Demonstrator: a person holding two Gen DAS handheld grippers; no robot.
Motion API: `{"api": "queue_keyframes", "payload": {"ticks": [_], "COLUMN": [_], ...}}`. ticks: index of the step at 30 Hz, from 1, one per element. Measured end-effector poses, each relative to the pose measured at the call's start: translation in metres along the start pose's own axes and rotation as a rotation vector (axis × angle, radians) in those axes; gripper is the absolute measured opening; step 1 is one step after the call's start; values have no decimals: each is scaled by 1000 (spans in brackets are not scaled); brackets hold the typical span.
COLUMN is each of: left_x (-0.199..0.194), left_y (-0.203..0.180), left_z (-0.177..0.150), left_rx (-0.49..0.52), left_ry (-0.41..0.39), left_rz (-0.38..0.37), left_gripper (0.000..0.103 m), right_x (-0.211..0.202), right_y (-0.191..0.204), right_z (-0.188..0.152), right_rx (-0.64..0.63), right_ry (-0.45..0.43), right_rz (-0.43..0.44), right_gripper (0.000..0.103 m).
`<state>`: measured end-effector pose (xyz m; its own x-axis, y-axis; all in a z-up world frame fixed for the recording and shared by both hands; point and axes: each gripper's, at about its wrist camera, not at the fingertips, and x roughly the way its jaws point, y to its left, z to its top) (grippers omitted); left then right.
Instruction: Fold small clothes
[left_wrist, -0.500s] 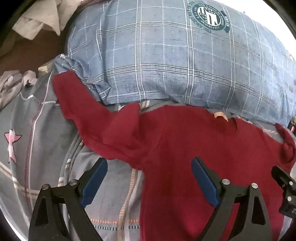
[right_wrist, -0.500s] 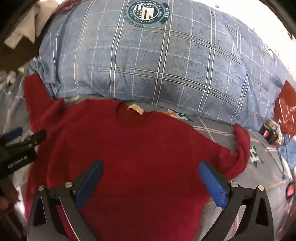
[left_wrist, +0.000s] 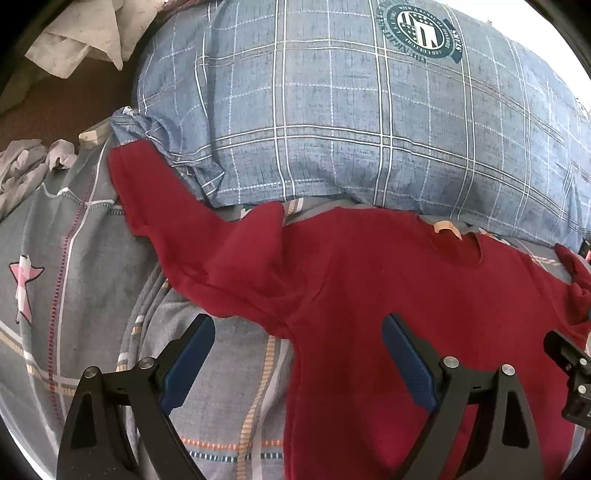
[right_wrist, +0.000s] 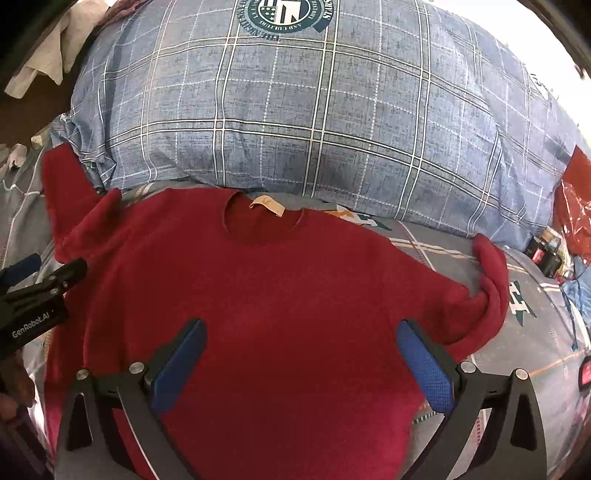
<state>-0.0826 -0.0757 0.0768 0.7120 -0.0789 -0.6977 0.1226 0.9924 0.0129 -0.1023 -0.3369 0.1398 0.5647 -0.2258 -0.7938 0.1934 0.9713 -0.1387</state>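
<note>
A small red long-sleeved sweater (right_wrist: 280, 295) lies flat on the bed, collar with a tan label (right_wrist: 266, 205) toward the pillow. It also shows in the left wrist view (left_wrist: 388, 280). Its left sleeve (left_wrist: 155, 199) stretches out and up against the pillow, with a rumpled fold near the shoulder. Its right sleeve (right_wrist: 487, 291) is curled back on itself. My left gripper (left_wrist: 297, 338) is open and empty above the left armpit. My right gripper (right_wrist: 301, 339) is open and empty above the sweater's chest. The left gripper's body shows in the right wrist view (right_wrist: 33, 299).
A large blue plaid pillow (right_wrist: 314, 110) lies just behind the sweater. The grey patterned bedsheet (left_wrist: 74, 258) surrounds it. Crumpled pale cloths (left_wrist: 26, 166) lie at far left. A red plastic bag (right_wrist: 572, 206) and small items (right_wrist: 546, 251) sit at far right.
Both views have shifted only slightly. The sweater lies as before and both grippers stay open.
</note>
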Motion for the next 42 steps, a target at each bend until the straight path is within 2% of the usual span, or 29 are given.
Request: {"api": "queue_keyframes", "payload": {"ticks": [8, 13, 17, 24, 28, 36, 42], "left_x": [-3, -3, -3, -3, -1, 2, 4], "left_y": [0, 0, 0, 2, 6, 10, 16], "left_z": [-2, -4, -3, -2, -1, 3, 5], "left_rx": [1, 1, 4, -3, -16, -36, -55], "left_ry": [-16, -19, -16, -14, -8, -1, 1], "left_rz": [3, 6, 8, 12, 14, 34, 34], "left_gripper": [92, 92, 92, 92, 92, 92, 92], "right_x": [3, 3, 4, 5, 5, 7, 8], "right_y": [3, 5, 5, 6, 7, 12, 24], "right_z": [-4, -4, -5, -4, -4, 0, 5], "right_rx": [8, -1, 4, 2, 0, 9, -5], "right_ry": [-26, -13, -41, -5, -14, 14, -16], "right_rz": [1, -7, -1, -5, -4, 70, 94], "right_gripper": [103, 103, 103, 103, 102, 101, 101]}}
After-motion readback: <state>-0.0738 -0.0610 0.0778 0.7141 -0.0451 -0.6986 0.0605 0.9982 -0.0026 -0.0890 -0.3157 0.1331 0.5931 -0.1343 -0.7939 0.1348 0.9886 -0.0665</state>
